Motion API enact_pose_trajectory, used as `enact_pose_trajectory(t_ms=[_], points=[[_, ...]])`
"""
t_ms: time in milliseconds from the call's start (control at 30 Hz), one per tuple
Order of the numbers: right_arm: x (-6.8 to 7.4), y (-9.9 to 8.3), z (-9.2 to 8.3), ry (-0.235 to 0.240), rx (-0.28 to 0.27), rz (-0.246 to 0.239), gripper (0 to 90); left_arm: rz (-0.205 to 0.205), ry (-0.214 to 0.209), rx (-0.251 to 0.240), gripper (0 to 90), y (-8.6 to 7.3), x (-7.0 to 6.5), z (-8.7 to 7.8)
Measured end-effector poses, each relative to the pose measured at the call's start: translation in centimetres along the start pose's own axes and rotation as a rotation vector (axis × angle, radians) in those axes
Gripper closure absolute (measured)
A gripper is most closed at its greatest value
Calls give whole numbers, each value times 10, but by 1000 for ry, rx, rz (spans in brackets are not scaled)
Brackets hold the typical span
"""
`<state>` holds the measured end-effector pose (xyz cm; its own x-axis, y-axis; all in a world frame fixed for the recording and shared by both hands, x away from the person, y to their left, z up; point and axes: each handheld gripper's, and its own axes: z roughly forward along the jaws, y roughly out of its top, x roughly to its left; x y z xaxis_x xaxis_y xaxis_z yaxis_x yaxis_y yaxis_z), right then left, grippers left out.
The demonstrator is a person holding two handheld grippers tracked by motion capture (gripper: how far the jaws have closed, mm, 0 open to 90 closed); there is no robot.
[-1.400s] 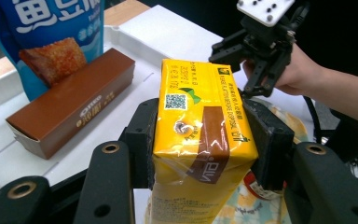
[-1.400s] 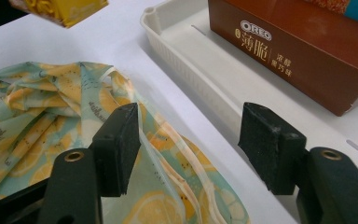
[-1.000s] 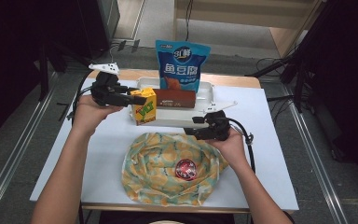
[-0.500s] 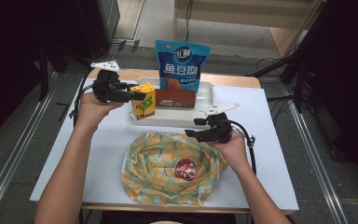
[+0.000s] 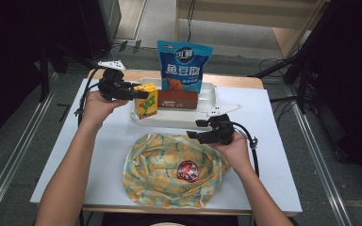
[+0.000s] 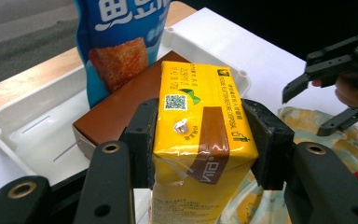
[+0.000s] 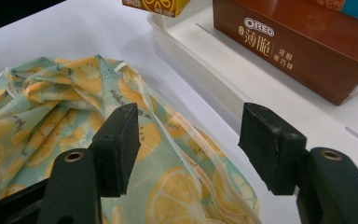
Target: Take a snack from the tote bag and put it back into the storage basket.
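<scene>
Here the left claw (image 6: 200,140) is clenched on the yellow drink carton (image 6: 200,135), held over the left end of the white tray (image 5: 212,94) near the bench's far edge. The right claw (image 7: 191,140) hangs released above the lemon-print bag (image 7: 51,116). Likely next: carrying the carton to the bag, whose mouth needs opening first.

Right gripper (image 7: 186,147) at bottom of frame, jaws apart with nothing between the pads, hanging over the lemon-print cloth bag (image 7: 74,135) filling lower left. White tray (image 7: 223,88) running diagonally through centre to right, brown Oreo box (image 7: 298,51) inside it at upper right. Yellow carton (image 7: 156,7) cut off at top edge.
</scene>
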<state>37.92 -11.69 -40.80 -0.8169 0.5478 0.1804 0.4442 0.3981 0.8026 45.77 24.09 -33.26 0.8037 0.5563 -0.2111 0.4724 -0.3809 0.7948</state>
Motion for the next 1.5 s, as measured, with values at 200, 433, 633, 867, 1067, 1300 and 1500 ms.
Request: enact_pose_trajectory(t_ms=[200,433,633,867,1067,1300,1500], points=[[1,0,0,1,2,1,388,2,12,-11,513,-2,3,4],[1,0,1,3,5,1,388,7,22,-27,513,-6,7,8],[1,0,0,3,5,0,388,3,45,-29,514,-9,10,11],[2,0,2,4,8,-5,388,-3,54,-33,514,-13,12,15],[2,-1,1,7,9,-6,387,-12,61,-29,514,-17,16,19],[1,-1,2,6,11,-7,387,-10,83,-31,514,-20,19,20],[2,-1,3,8,17,-10,388,-13,85,-24,514,-22,22,25]])
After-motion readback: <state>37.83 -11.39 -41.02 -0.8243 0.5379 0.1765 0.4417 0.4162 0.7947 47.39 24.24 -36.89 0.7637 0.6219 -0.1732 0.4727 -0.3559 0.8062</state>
